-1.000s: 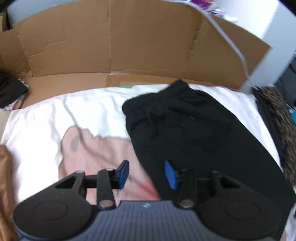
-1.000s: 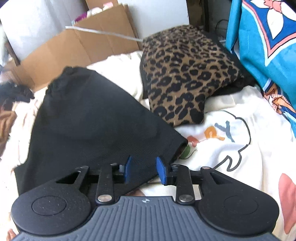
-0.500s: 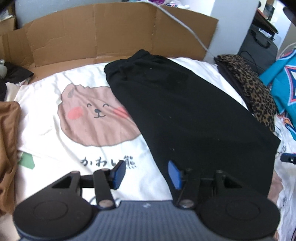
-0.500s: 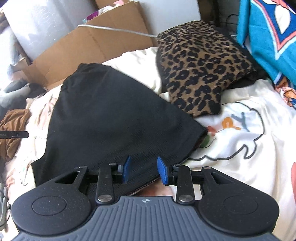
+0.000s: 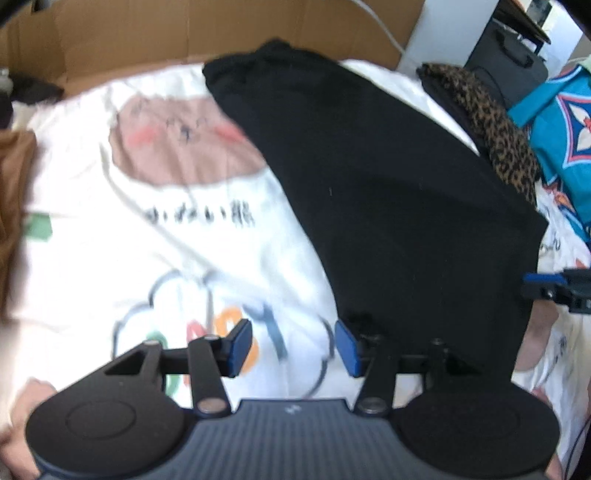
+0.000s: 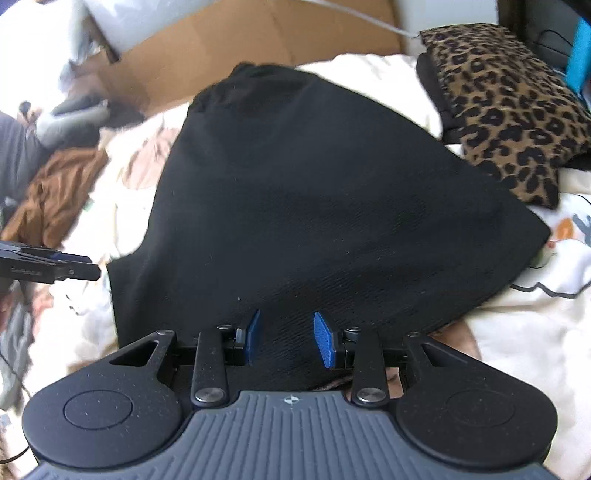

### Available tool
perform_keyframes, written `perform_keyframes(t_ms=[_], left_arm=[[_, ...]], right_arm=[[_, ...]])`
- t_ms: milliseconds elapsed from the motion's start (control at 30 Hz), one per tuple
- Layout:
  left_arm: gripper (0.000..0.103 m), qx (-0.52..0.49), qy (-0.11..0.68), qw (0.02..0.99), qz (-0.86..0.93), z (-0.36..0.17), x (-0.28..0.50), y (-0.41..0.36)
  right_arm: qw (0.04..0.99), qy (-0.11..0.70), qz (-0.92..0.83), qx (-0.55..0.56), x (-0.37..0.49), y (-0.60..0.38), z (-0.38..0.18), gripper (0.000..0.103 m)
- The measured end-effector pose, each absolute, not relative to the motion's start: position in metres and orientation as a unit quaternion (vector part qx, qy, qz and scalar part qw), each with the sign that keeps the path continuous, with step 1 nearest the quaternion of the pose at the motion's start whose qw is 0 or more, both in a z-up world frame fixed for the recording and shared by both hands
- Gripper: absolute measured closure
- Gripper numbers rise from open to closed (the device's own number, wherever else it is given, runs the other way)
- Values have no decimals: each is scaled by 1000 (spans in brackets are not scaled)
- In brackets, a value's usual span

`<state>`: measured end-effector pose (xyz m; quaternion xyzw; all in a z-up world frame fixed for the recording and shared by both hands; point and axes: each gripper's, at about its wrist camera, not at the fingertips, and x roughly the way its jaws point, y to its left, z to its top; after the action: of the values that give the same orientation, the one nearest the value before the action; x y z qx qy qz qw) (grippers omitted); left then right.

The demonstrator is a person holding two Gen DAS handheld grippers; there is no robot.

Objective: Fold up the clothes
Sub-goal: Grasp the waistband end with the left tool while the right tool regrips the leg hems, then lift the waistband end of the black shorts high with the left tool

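A black garment (image 5: 388,192) lies spread flat on a white printed sheet (image 5: 129,258), waistband at the far end. My left gripper (image 5: 293,347) is open and empty, just above the garment's near left corner. My right gripper (image 6: 286,338) is open and empty, over the near hem of the garment (image 6: 314,206). The right gripper's tip (image 5: 550,288) shows at the right edge of the left wrist view. The left gripper's tip (image 6: 51,266) shows at the left edge of the right wrist view.
A leopard-print garment (image 6: 506,99) lies at the right. A brown garment (image 6: 51,188) lies at the left. Cardboard panels (image 5: 184,33) stand along the far edge. A turquoise printed cloth (image 5: 565,147) is at the far right.
Both grippers have drawn back toward the near hem of the black garment, and both stay open. The left view now shows more of the sheet's near print.
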<state>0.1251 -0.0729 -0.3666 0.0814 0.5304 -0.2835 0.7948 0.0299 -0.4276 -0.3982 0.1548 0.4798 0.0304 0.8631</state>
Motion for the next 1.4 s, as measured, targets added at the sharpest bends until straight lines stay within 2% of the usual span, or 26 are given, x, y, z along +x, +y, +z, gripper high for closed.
perform_keyframes(t_ms=[100, 233, 400, 567, 600, 633, 667, 700, 800, 1000, 1033, 1100, 1233, 1400], left_arm=[[51, 83, 525, 793, -297, -373, 120, -79], [51, 95, 521, 793, -301, -380, 118, -88], [51, 88, 508, 800, -306, -384, 120, -94], [55, 87, 500, 802, -316, -394, 119, -103], [60, 78, 501, 803, -313, -395, 120, -103], [71, 69, 501, 803, -314, -394, 120, -103], [78, 63, 503, 801, -319, -394, 121, -103], [90, 58, 504, 799, -323, -393, 121, -103], [97, 59, 504, 800, -320, -389, 119, -97], [98, 99, 498, 801, -317, -387, 114, -86], [102, 109, 498, 802, -312, -386, 112, -84], [102, 122, 501, 805, -295, -385, 111, -77], [101, 92, 500, 811, -288, -371, 113, -58], [101, 65, 482, 819, -304, -358, 120, -72]], right_arm=[[857, 494, 26, 144, 29, -426, -410, 66], [855, 507, 23, 110, 30, -422, -412, 77], [852, 512, 21, 104, 31, -426, -413, 79], [852, 514, 21, 95, 31, -424, -414, 79], [851, 515, 21, 96, 31, -425, -414, 79], [851, 515, 22, 97, 31, -425, -414, 79], [851, 516, 23, 97, 32, -426, -414, 79], [851, 516, 23, 97, 32, -426, -414, 79], [851, 515, 25, 99, 31, -427, -414, 79], [851, 515, 28, 101, 30, -429, -413, 79], [851, 515, 28, 102, 31, -429, -413, 79], [850, 516, 28, 105, 31, -430, -413, 79], [849, 517, 27, 109, 30, -432, -412, 79], [848, 518, 26, 108, 29, -432, -412, 79]])
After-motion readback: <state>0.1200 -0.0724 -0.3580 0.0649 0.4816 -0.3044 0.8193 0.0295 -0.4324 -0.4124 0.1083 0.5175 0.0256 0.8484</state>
